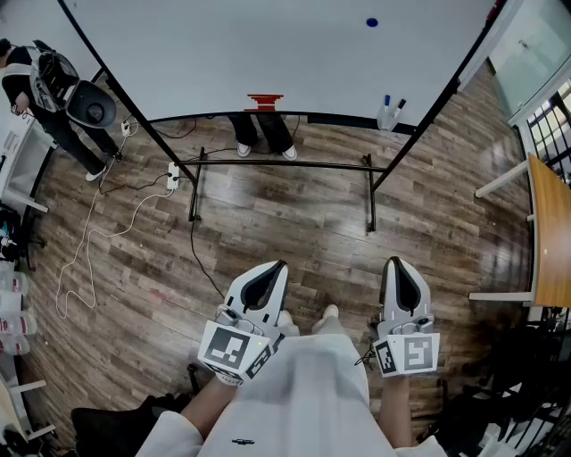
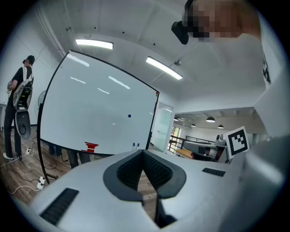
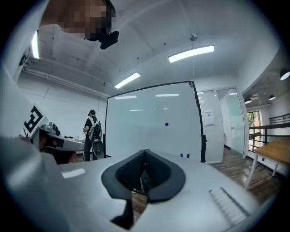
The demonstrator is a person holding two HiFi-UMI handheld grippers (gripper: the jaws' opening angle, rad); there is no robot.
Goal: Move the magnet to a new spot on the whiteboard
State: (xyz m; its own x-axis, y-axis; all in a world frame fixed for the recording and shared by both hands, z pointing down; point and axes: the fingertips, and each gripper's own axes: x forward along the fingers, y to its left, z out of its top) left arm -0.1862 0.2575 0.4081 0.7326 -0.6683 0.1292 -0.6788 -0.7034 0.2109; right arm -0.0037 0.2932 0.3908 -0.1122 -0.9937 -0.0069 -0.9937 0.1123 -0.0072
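Standing on the wooden floor [image 1: 294, 214], well apart from the whiteboard [image 1: 268, 54] on its black frame. Holding the left gripper [image 1: 278, 265] and the right gripper [image 1: 393, 261] low in front of the waist, side by side with a clear gap between, forearms drawn in close to the body, square-marker cubes nearest the chest. Pointing both roughly level toward the board: the left angled a little inward in the head view, the right almost straight ahead. Left jaws closed, tips meeting, nothing between them but a sliver of floor seen below the tips. Right jaws likewise pressed together on nothing. Magnet [image 1: 372, 22], a small dark-blue dot, stuck to the whiteboard right of centre at around mid-height, far from either gripper and untouched. Along the board's lower edge, a red object [image 1: 264, 101] near the middle and two markers [image 1: 390, 112] further right, below the magnet. Behind the board, a person's legs [image 1: 263, 134] showing under the red object. At the far left, another person [image 1: 40, 89] wearing a backpack, with a white cable [image 1: 89, 241] trailing over the floor nearby.
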